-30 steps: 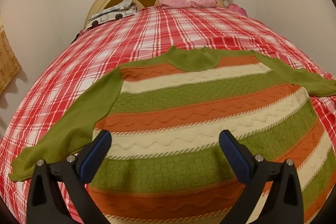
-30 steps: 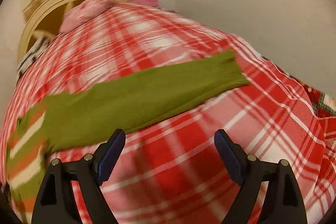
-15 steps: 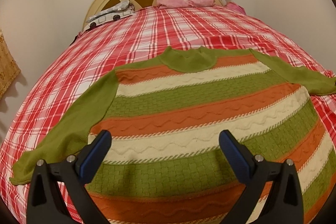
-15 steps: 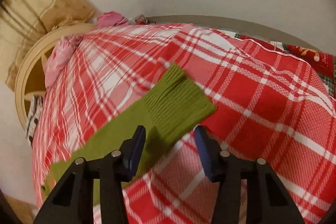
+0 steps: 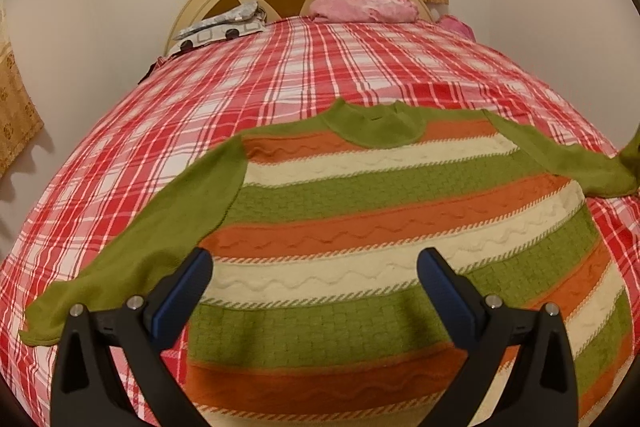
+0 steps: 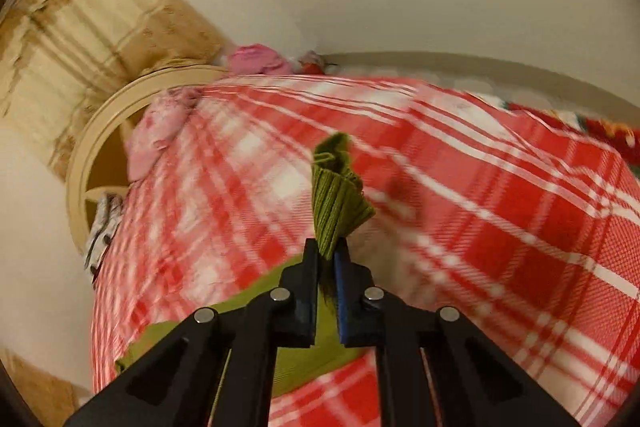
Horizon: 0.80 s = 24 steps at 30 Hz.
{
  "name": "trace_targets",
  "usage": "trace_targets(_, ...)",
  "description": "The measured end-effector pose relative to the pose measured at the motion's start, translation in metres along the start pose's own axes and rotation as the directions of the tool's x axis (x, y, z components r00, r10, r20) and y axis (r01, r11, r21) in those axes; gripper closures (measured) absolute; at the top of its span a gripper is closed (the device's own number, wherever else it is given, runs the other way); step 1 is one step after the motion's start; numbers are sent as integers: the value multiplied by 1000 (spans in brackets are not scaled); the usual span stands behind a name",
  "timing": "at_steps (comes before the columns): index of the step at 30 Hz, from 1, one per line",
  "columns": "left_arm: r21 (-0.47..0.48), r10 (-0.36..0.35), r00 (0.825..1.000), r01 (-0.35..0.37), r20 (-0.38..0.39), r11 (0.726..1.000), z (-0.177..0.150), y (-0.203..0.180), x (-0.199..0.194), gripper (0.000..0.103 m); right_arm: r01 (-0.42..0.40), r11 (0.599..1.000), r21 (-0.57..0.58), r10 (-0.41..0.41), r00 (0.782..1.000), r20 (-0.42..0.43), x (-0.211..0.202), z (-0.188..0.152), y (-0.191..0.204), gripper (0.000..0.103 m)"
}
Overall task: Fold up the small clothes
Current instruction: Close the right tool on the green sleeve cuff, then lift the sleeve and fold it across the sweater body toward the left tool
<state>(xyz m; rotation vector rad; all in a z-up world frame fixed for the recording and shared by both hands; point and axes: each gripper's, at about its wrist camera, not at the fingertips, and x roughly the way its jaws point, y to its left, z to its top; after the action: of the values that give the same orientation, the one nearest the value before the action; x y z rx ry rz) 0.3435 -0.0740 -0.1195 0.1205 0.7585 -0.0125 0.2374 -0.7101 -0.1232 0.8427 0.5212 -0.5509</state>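
The right gripper, angled downward, has its jaws clamped on a sleeve cuff; the left gripper, jaws spread wide, hovers tilted downward.

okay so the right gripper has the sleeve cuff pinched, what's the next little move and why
Probably carry the cuff across onto the sweater body. The right gripper is shut on it, and the sweater lies flat with both sleeves spread out, unfolded.

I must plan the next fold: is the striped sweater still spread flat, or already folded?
Mostly spread: the sweater body lies flat on the bed; only one sleeve cuff is lifted, pinched by the right gripper.
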Motion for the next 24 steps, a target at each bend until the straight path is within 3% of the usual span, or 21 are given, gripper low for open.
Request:
trace_targets(9,-47,-1,1000,1,17,999,-8,27,-14,0,-160,960,-231,164,986,-3,-44,-27,127,97)
trace_targets(17,-106,13,1000,-12,9,994,-20,62,-16,0,-274,910,-312,265,962,-72,-55,-67,216,97)
trace_targets(24,-158,31,1000,-30,5,987,-30,92,-14,0,-373,841,-392,339,928,-155,-63,-115,283,97)
